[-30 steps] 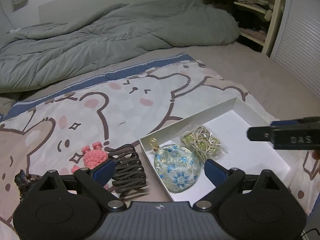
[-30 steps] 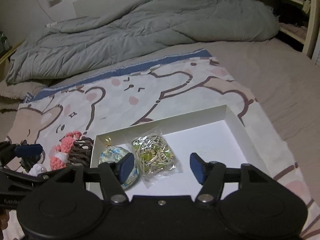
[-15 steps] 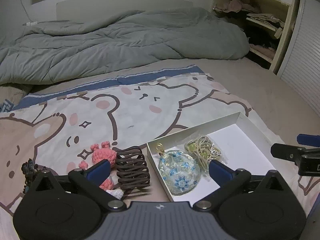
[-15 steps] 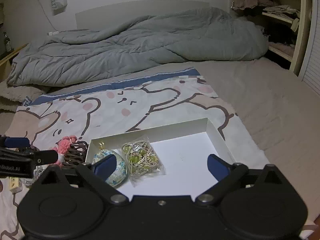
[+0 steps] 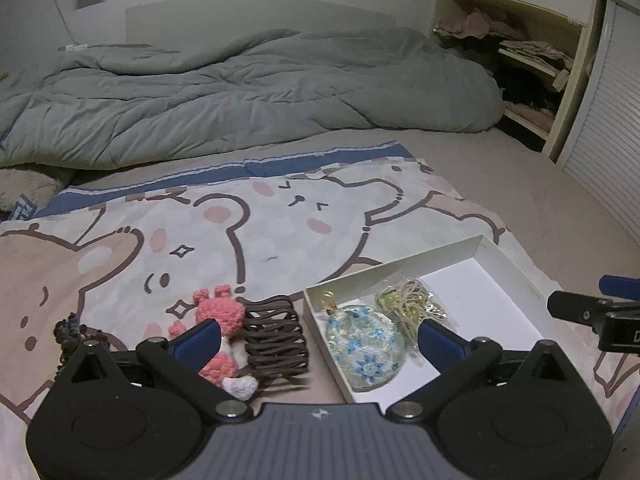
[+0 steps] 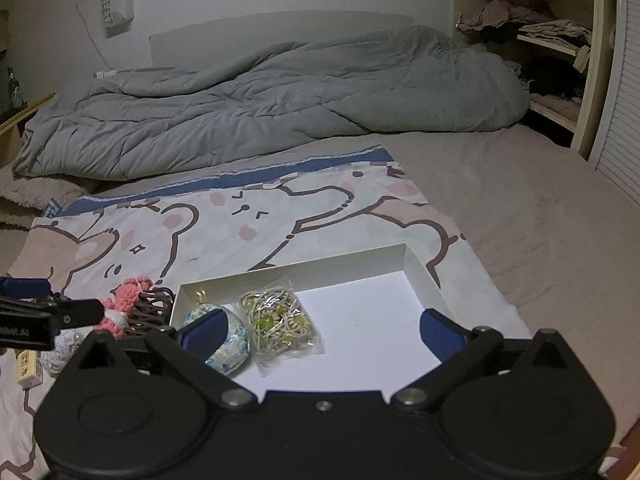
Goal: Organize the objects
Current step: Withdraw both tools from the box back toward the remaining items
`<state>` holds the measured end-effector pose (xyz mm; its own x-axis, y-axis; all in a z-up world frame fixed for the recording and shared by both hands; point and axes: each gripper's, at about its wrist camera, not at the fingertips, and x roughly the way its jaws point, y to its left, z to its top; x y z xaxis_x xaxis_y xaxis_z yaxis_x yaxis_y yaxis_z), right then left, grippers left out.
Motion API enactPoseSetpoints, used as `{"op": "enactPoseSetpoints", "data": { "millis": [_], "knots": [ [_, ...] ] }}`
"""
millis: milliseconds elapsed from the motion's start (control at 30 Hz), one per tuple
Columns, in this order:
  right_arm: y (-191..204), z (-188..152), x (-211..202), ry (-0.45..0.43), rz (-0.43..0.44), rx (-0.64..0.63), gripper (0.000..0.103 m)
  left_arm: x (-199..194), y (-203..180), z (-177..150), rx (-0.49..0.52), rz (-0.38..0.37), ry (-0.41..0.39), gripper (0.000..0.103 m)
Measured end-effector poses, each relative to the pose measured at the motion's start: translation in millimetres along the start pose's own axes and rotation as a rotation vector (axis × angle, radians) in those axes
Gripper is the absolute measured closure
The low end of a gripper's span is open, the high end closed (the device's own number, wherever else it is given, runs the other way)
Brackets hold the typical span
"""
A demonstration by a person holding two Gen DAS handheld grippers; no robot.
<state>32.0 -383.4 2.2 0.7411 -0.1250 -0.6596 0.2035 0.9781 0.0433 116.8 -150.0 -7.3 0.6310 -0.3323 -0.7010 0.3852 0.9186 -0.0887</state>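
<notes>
The left hand-held gripper is spread wide and empty above a brown hair claw and a pink crochet toy on the bear-print blanket. The right hand-held gripper, equally wide and empty, hovers over the white box holding a floral pouch and a bagged cord bundle. Only the right view shows a small yellowish tag beside the toy; only the left shows a dark beaded item.

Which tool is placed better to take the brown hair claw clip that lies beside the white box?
Left. The left tool is open, with the brown hair claw clip between its fingers. The right tool hangs over the white box.
</notes>
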Motion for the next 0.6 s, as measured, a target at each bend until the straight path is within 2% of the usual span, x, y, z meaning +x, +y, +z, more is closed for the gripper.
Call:
{"op": "enactPoseSetpoints", "data": {
  "millis": [267,600],
  "knots": [
    [24.5,3.5,8.5,-0.006,0.03,-0.02,0.0,-10.7,32.5,0.1,-0.021,0.058,-0.014,0.0],
    [73.4,9.8,22.4,-0.003,0.089,-0.066,0.0,-31.3,87.3,-7.7,-0.084,0.131,-0.027,0.0]
  ]
}}
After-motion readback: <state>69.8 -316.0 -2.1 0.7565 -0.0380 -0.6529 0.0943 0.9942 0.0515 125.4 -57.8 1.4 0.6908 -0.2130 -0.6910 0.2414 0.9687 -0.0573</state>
